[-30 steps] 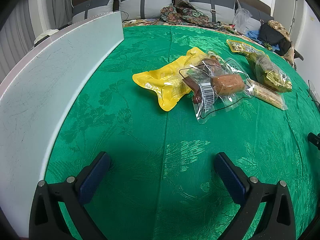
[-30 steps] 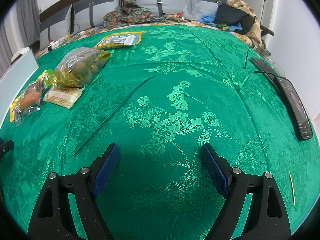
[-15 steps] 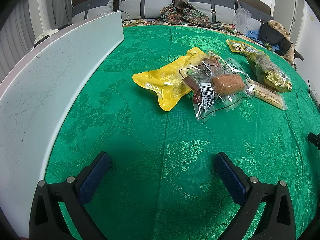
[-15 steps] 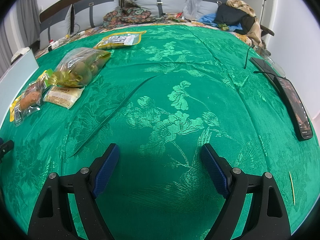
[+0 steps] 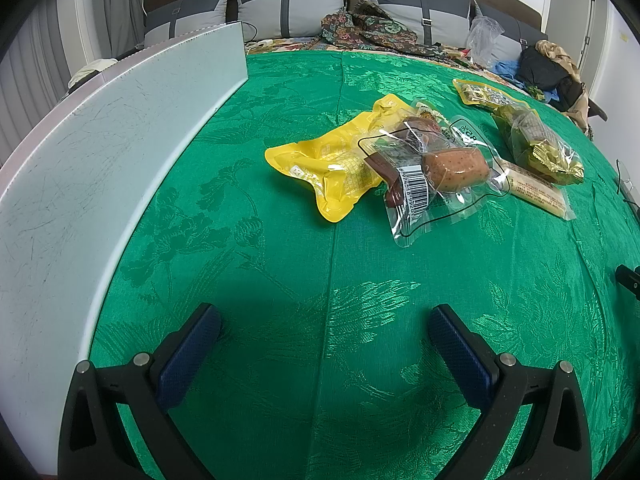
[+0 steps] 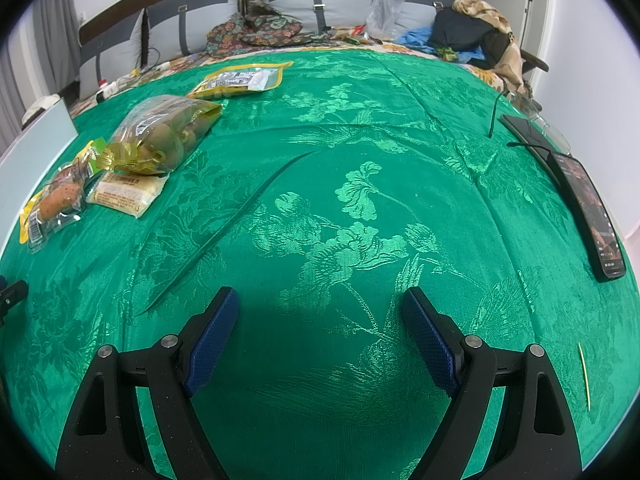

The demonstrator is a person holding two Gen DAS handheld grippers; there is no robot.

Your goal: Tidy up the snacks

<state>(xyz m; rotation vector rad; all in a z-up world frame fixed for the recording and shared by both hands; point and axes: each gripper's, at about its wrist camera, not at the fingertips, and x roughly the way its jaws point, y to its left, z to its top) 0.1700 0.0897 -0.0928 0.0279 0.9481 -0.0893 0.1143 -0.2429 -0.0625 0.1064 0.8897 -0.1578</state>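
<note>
A green brocade tablecloth [image 5: 280, 240] fills both views. In the left wrist view a pale grey board [image 5: 100, 152] stands on edge along the cloth from about 8 to 11 o'clock. Grey cushions [image 6: 320, 4] line the far edge at 12 o'clock, with a heap of clothes [image 6: 476, 36] at 1 o'clock in the right wrist view.

The left gripper [image 5: 324, 350] sits low at 6 o'clock, its blue-padded jaws spread wide over bare cloth, gripping nothing. The right gripper [image 6: 318, 334] does likewise, jaws apart and empty.

The snacks lie clustered at 1 to 2 o'clock from the left gripper, well apart from it. A yellow pouch [image 5: 332, 164] lies flat, partly overlapped by a clear sausage pack [image 5: 436, 176] with a barcode label. Just right of that, a clear bag of gold-wrapped sweets [image 5: 536, 144] rests on a pale wafer pack [image 5: 536, 194]. Farther off lies a flat yellow-edged packet [image 5: 480, 94].

In the right wrist view, a dark phone [image 6: 592, 220] lies at 3 o'clock, and a toothpick [image 6: 584, 376] at 4 o'clock.
</note>
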